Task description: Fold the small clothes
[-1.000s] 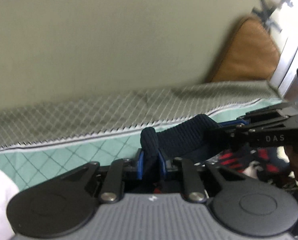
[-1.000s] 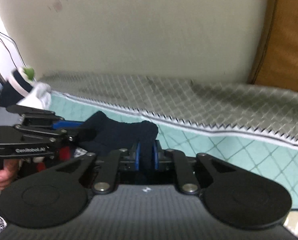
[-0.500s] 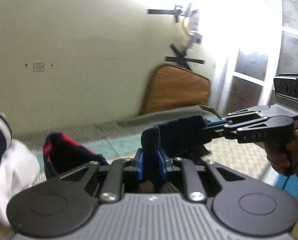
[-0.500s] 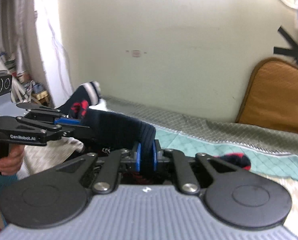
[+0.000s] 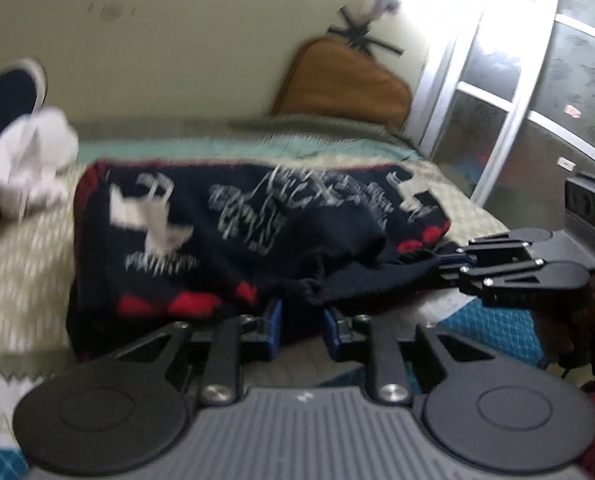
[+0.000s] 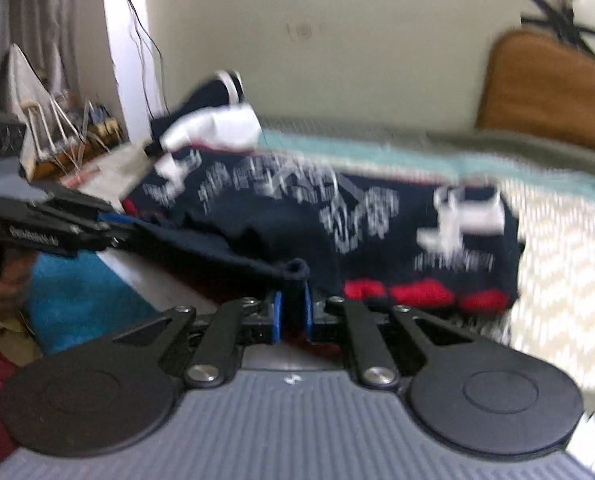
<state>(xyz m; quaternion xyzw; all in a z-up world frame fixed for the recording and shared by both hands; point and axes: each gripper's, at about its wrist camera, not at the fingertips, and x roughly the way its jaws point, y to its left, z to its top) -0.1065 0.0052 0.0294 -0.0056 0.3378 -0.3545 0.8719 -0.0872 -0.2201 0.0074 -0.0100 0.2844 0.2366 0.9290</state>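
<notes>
Two tongs work one garment here. The navy sweater [image 5: 257,232], patterned in white with red along its hem, lies spread across the bed [image 5: 25,248], its body flat from about 9 o'clock to 2 o'clock in the left wrist view. The left tongs [image 5: 299,320] are opening: their blue pads stand apart with a dark bunch of the knit's near edge lying between them, no longer squeezed. The right tongs [image 6: 291,312] sit nearly closed, pinching a rolled fold of the same near edge, and that edge runs taut toward 9 o'clock to where the left tool holds its end.

As a judgement, the laying-out is about done and the folding proper is barely begun: the body is flat, but the near edge is rumpled and no clean fold shows. Sleeves or sides are yet to be brought in, and a second heap, the white and navy clothes [image 5: 29,160], waits at 9 o'clock.

Only the left wrist view shows the window frame [image 5: 497,92] at 2 o'clock and the person's hand on the right tool at 3 o'clock. Only the right wrist view shows the cluttered corner with a curtain [image 6: 37,20] at 10 o'clock. Both catch the brown cushion [image 6: 553,88] against the wall.
</notes>
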